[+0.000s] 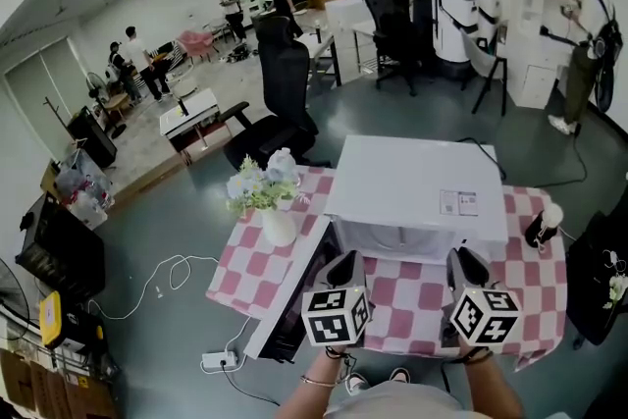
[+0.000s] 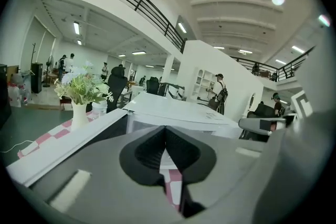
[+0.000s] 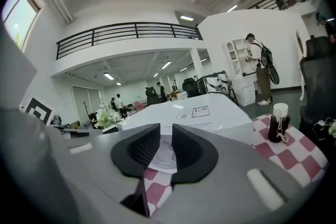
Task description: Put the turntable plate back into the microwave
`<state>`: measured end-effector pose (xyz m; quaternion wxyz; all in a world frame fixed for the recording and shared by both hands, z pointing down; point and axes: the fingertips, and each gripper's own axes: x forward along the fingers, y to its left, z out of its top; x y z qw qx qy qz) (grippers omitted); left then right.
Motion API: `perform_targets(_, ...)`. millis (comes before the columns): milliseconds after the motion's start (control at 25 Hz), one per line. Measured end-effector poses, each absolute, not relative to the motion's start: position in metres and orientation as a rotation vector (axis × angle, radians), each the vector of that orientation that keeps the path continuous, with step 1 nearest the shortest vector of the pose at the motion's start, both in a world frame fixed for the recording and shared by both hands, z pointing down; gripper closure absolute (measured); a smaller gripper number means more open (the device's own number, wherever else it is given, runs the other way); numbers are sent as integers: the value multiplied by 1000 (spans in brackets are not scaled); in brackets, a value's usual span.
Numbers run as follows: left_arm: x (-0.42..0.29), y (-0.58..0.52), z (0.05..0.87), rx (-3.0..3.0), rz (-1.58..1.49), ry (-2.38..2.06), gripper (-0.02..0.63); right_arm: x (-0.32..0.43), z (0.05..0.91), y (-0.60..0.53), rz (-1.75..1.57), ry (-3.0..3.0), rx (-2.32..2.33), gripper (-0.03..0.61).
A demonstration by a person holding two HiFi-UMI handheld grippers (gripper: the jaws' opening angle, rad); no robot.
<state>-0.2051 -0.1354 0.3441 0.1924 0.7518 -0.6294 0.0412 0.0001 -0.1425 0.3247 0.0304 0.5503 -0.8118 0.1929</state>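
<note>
The white microwave [image 1: 412, 182] stands on the checked table with its door [image 1: 290, 304] swung open to the left. In the right gripper view a pale round turntable plate [image 3: 167, 153] shows low inside the cavity, seen through the jaw gap. My left gripper [image 1: 345, 260] hovers in front of the opening on its left side; its jaws are shut with nothing between them [image 2: 165, 131]. My right gripper [image 1: 463, 258] hovers on the opening's right side. Its jaws stand a little apart and hold nothing [image 3: 166, 129]. Both point almost level at the microwave [image 2: 173, 107].
A white vase of flowers [image 1: 275, 211] stands at the table's left, beside the door. A dark bottle with a white cap [image 1: 543, 229] stands at the right edge. The pink checked cloth [image 1: 417, 304] covers the table. A black office chair [image 1: 280, 93] is behind it.
</note>
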Motion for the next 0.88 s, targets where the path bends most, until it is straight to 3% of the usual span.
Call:
perform_targets(320,-207,-142,332,2139,94,-1779,615,16,317,-145,540,-2454,1786,568)
perform_targets(880,-204,-143,331,2144,86,-1775,615,26,307,-140,480,-2456,1821,569)
